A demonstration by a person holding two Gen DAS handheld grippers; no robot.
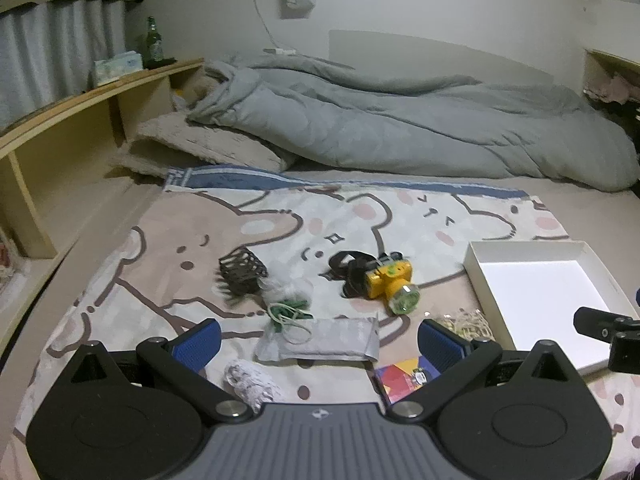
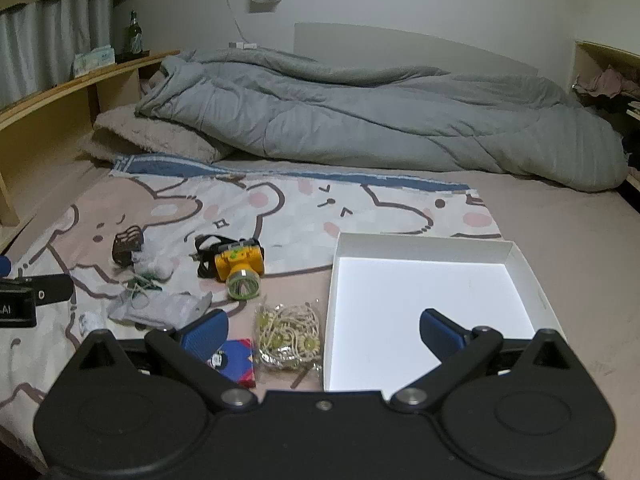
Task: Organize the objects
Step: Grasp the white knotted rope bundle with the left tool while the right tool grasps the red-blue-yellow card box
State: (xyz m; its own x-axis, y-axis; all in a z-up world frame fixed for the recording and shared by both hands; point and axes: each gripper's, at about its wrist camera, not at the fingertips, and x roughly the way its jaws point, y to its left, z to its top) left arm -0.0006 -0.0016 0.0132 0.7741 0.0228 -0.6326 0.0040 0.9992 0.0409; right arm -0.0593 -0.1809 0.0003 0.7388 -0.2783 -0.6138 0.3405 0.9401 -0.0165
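Small objects lie scattered on a cartoon-bear blanket (image 1: 168, 248) on a bed. A yellow headlamp (image 1: 390, 280) (image 2: 239, 266) with a black strap lies in the middle. Left of it are a black hair claw (image 1: 241, 270) (image 2: 128, 246), a clear bag with green bands (image 1: 289, 300) (image 2: 148, 276) and a grey pouch (image 1: 320, 340) (image 2: 160, 308). A bag of beads (image 2: 289, 334) (image 1: 466, 322) and a colourful small box (image 2: 236, 362) (image 1: 404, 378) lie near an empty white box (image 2: 424, 304) (image 1: 532, 292). My left gripper (image 1: 320, 342) hangs open above the grey pouch. My right gripper (image 2: 324, 334) is open over the beads and the box edge.
A rumpled grey duvet (image 1: 400, 120) and a pillow (image 1: 208, 148) fill the far side of the bed. A wooden headboard shelf (image 1: 80, 120) at the left carries a green bottle (image 1: 152, 42) and a tissue pack (image 1: 116, 66). A white crumpled wad (image 1: 252, 384) lies near the left gripper.
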